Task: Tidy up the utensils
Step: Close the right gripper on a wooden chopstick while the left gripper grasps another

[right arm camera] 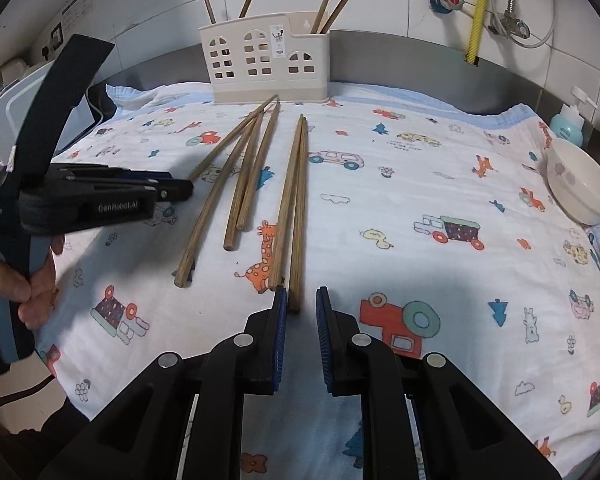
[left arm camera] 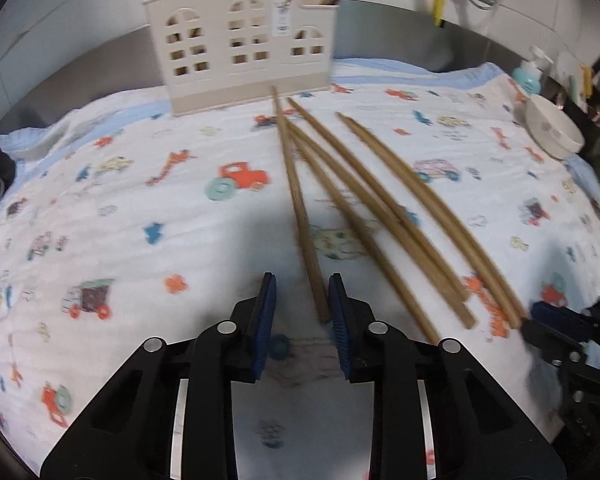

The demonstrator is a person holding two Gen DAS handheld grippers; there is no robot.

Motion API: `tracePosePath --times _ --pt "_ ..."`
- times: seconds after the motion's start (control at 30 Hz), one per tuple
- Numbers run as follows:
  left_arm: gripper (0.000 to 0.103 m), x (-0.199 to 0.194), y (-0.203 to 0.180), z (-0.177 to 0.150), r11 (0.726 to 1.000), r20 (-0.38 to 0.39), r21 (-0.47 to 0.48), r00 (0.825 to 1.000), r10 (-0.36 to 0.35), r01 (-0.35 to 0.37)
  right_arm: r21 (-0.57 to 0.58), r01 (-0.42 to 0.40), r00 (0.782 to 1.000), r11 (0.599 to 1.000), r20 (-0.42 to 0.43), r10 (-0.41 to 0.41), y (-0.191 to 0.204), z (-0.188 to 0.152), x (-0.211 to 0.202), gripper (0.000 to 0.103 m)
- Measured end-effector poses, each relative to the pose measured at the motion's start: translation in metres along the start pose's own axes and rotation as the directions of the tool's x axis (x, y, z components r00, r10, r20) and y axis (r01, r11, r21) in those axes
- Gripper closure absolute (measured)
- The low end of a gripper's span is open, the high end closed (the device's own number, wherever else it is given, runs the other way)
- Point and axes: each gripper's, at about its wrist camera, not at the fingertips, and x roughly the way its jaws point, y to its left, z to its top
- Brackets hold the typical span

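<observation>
While five brown wooden chopsticks lie loose on the white cartoon-print cloth before the cream plastic house-shaped utensil holder, the left gripper stands slightly parted around one stick's end, not clamping it. The right gripper is narrowly open, empty, beside the right-hand pair's ends.

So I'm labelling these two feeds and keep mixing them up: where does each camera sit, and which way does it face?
Left wrist: on the left gripper, facing down-forward over wooden chopsticks on the cartoon-print white cloth; own jaws show.
Right wrist: on the right gripper, facing likewise; own jaws and a hand holding the left gripper show.
Shared: chopsticks, cloth, cream house-shaped plastic holder, white bowl.
</observation>
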Motion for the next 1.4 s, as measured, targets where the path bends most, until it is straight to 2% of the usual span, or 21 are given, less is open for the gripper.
tracePosePath --times 0.23,0.4,0.5,0.6,0.67,0.83,0.9,1.0,1.13,1.2,1.4 --pt "0.08 0.002 -0.001 -0.001 0.999 0.011 0.007 0.999 -0.035 0.035 0.025 0.0 1.0 1.0 0.008 0.0 -0.004 0.003 0.003 0.09" --pt "0.081 0.003 -0.004 -0.002 0.997 0.019 0.033 0.997 -0.072 0.071 0.003 0.019 1.0 1.0 0.007 -0.019 0.001 0.007 0.008 0.089" --pt "0.081 0.006 0.002 0.002 0.995 0.019 0.019 0.995 -0.097 0.097 0.012 0.019 1.0 1.0 0.004 -0.019 -0.001 0.009 0.009 0.096" --pt "0.087 0.01 0.012 0.009 0.991 0.003 -0.007 0.991 -0.133 0.133 0.013 0.015 1.0 1.0 0.016 -0.015 -0.001 0.011 0.003 0.096" --pt "0.095 0.011 0.019 0.011 0.986 -0.01 -0.022 0.986 -0.164 0.163 0.004 0.017 0.999 1.0 0.035 -0.017 0.001 0.015 -0.005 0.096" --pt "0.096 0.007 0.032 0.008 0.975 0.008 -0.07 0.978 -0.21 0.21 -0.016 0.017 0.993 1.0 0.115 -0.015 0.004 0.036 -0.035 0.096" --pt "0.094 0.011 0.033 0.006 0.972 -0.007 -0.089 0.975 -0.22 0.219 -0.027 0.017 0.989 0.999 0.145 -0.013 0.006 0.047 -0.047 0.096" --pt "0.093 0.011 0.026 0.003 0.978 0.008 -0.091 0.982 -0.186 0.186 -0.037 0.016 0.985 0.999 0.174 -0.009 0.007 0.062 -0.057 0.096" --pt "0.094 0.012 0.018 0.005 0.986 0.001 -0.045 0.987 -0.158 0.158 -0.053 0.018 0.98 0.998 0.2 -0.007 0.009 0.082 -0.065 0.096" --pt "0.096 0.01 0.023 0.008 0.983 -0.007 -0.062 0.985 -0.174 0.173 -0.058 0.014 0.977 0.998 0.214 -0.001 0.009 0.091 -0.071 0.096" --pt "0.096 -0.02 0.049 0.024 0.957 0.065 -0.102 0.962 -0.266 0.272 -0.087 -0.002 0.961 0.996 0.275 0.026 0.009 0.133 -0.099 0.097"
